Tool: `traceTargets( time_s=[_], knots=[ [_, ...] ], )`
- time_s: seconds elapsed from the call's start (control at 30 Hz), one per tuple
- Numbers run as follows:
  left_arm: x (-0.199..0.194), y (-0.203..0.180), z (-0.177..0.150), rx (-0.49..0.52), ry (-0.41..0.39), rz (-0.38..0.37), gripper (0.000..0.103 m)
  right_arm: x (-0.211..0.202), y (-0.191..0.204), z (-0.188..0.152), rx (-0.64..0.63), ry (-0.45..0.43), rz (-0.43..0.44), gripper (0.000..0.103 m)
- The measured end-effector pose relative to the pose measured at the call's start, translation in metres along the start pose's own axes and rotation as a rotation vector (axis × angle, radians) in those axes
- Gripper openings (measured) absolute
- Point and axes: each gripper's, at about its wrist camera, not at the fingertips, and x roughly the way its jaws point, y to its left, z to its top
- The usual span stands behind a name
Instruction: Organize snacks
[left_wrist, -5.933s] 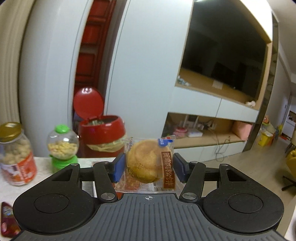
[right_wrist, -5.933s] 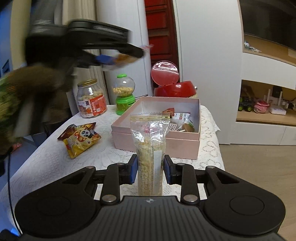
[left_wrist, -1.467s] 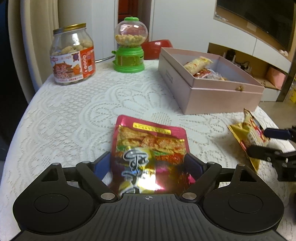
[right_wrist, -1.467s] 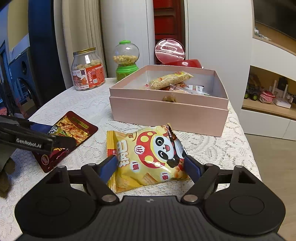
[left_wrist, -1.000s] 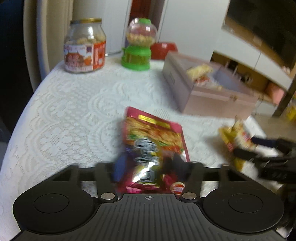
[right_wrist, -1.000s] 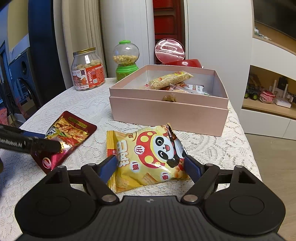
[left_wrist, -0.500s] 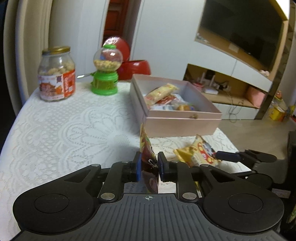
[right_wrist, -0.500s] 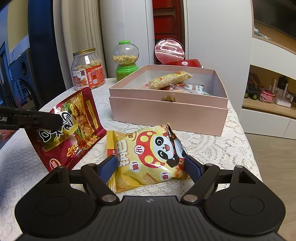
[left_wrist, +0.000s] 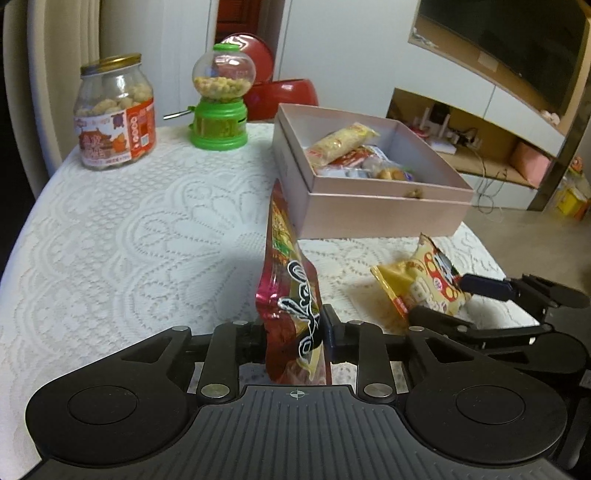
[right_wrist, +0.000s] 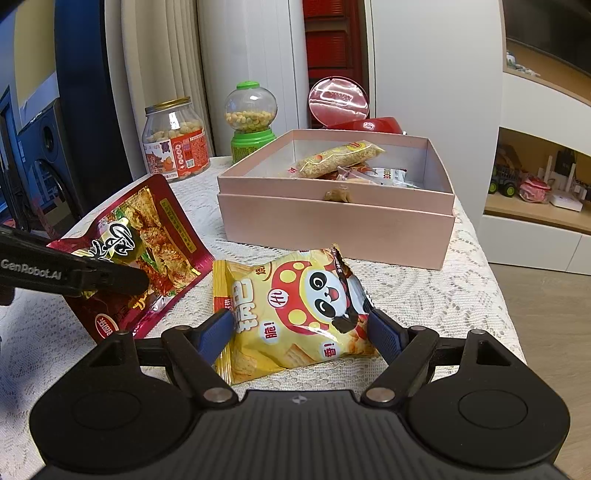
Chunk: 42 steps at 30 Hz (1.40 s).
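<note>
Table (left_wrist: 110, 229), covered with a white lace cloth.

Far left corner: clear jar (left_wrist: 113, 112) with a gold lid and an orange label, upright, holding pale round snacks. Just beside it, toward the middle of the far edge: small green-based candy dispenser (left_wrist: 221, 98) with a clear globe of yellow pellets, upright.

Middle of the table: red snack pouch (left_wrist: 291, 295), lifted edge-on off the cloth. The left tool (left_wrist: 293, 338) has its two pads on the pouch's lower part, one on each face; its jaws are opening slightly, with the pouch between them and the pads touching it. In the right wrist view the pouch (right_wrist: 144, 236) shows its printed face, tilted, with the left tool's black finger lying across it.

Far right part of the table: pink box (left_wrist: 384, 216), open, set on its own lid, with several wrapped snacks lying inside, among them a long yellow packet (left_wrist: 341, 142) leaning on the others.

Near right edge: yellow panda bag (right_wrist: 295, 310), lying flat on the cloth in front of the box. The right tool (right_wrist: 299, 336) stands wide open around it, a blue pad at each side of the bag; I cannot tell whether the pads touch it, and the bag is not lifted.

Behind the table: red bin (left_wrist: 284, 94) with its lid raised.
</note>
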Motion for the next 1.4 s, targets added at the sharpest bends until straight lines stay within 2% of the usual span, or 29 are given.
traceTargets(
  time_s=[0.27, 0.37, 0.43, 0.47, 0.57, 0.7, 0.77, 0.87, 0.9, 0.93, 0.97, 1.03, 1.1, 1.17, 1.27, 1.33, 1.4],
  knots=[
    [0.007, 0.014, -0.004, -0.052, -0.033, -0.022, 0.031, 0.001, 0.001, 0.001, -0.005, 0.006, 0.0, 0.082],
    [0.007, 0.029, -0.013, -0.111, -0.101, -0.094, 0.03, 0.004, 0.001, 0.004, -0.032, 0.044, 0.017, 0.085],
    [0.009, 0.039, -0.022, -0.16, -0.131, -0.133, 0.03, 0.008, -0.003, 0.004, -0.03, 0.116, 0.013, 0.101],
    [0.01, 0.044, -0.027, -0.182, -0.147, -0.154, 0.03, 0.011, -0.006, 0.003, -0.034, 0.15, 0.038, 0.103],
    [0.01, 0.053, -0.034, -0.225, -0.167, -0.185, 0.03, 0.006, 0.0, 0.001, -0.122, 0.185, 0.055, 0.103],
    [0.008, 0.049, -0.034, -0.201, -0.177, -0.172, 0.031, -0.004, -0.004, 0.002, -0.107, 0.193, 0.042, 0.095],
    [0.006, 0.046, -0.035, -0.181, -0.183, -0.161, 0.031, -0.006, -0.01, 0.004, -0.124, 0.19, -0.034, 0.094],
    [0.008, 0.047, -0.036, -0.19, -0.181, -0.162, 0.031, -0.013, -0.015, 0.006, -0.21, 0.125, -0.305, 0.089],
    [0.008, 0.049, -0.037, -0.2, -0.18, -0.168, 0.031, -0.017, -0.016, 0.009, -0.227, 0.103, -0.345, 0.088],
    [0.008, 0.05, -0.037, -0.211, -0.179, -0.176, 0.031, -0.024, -0.017, 0.013, -0.212, 0.085, -0.325, 0.088],
    [0.009, 0.052, -0.037, -0.219, -0.178, -0.182, 0.031, -0.031, -0.018, 0.018, -0.181, 0.075, -0.269, 0.088],
    [0.009, 0.054, -0.038, -0.225, -0.178, -0.185, 0.031, -0.039, -0.018, 0.027, -0.101, 0.065, -0.104, 0.088],
    [0.008, 0.052, -0.038, -0.218, -0.182, -0.178, 0.031, -0.033, -0.013, 0.034, -0.044, 0.069, 0.005, 0.088],
    [0.008, 0.051, -0.038, -0.207, -0.187, -0.169, 0.031, -0.014, -0.004, 0.038, -0.026, 0.086, 0.024, 0.088],
    [0.007, 0.049, -0.039, -0.2, -0.192, -0.159, 0.031, 0.026, 0.009, 0.045, -0.035, 0.123, -0.011, 0.088],
    [0.006, 0.048, -0.039, -0.199, -0.193, -0.156, 0.031, 0.049, 0.017, 0.047, -0.02, 0.176, -0.017, 0.072],
    [0.006, 0.047, -0.039, -0.195, -0.194, -0.153, 0.031, 0.052, 0.02, 0.048, -0.003, 0.192, -0.01, 0.062]
  ],
)
